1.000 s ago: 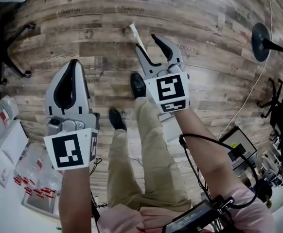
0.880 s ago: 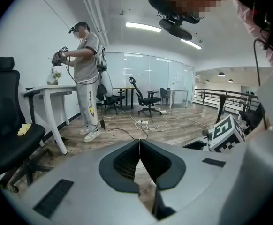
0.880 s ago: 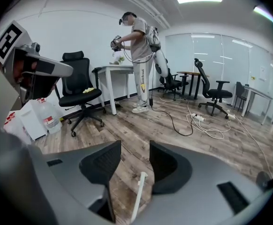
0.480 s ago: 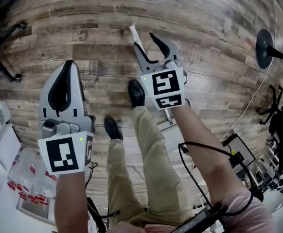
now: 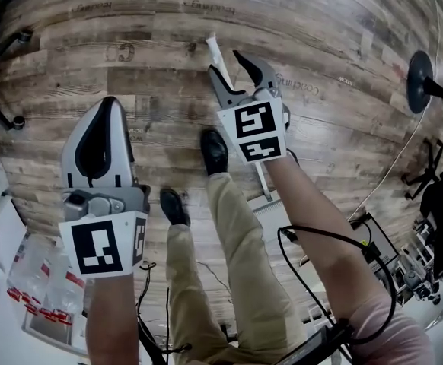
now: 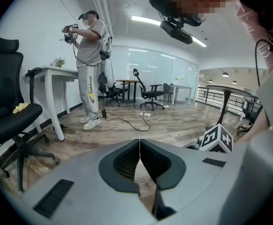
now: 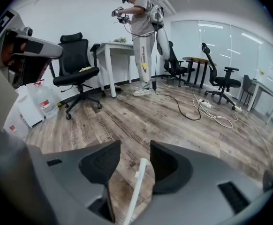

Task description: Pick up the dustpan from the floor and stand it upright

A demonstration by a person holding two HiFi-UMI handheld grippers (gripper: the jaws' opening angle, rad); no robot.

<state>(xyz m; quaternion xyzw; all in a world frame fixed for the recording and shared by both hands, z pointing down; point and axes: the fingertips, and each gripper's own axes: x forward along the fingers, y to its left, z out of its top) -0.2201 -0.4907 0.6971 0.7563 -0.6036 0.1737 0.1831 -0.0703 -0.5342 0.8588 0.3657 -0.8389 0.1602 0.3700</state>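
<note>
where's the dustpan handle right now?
Head view, top centre: the white dustpan handle sticks out between the open jaws of the right gripper, just beyond the person's forward shoe.

Floor (image 5: 343, 150): matt wood planks, rough weathered grain. Dustpan handle (image 7: 137, 182): smooth white plastic. Left gripper (image 5: 109, 101), right gripper (image 5: 223, 61): matt grey plastic, black ribbed pads (image 7: 99, 165).

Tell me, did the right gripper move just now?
No, hardly. In the head view the right gripper stays open around the white handle, right beside the same floor print as before.
</note>
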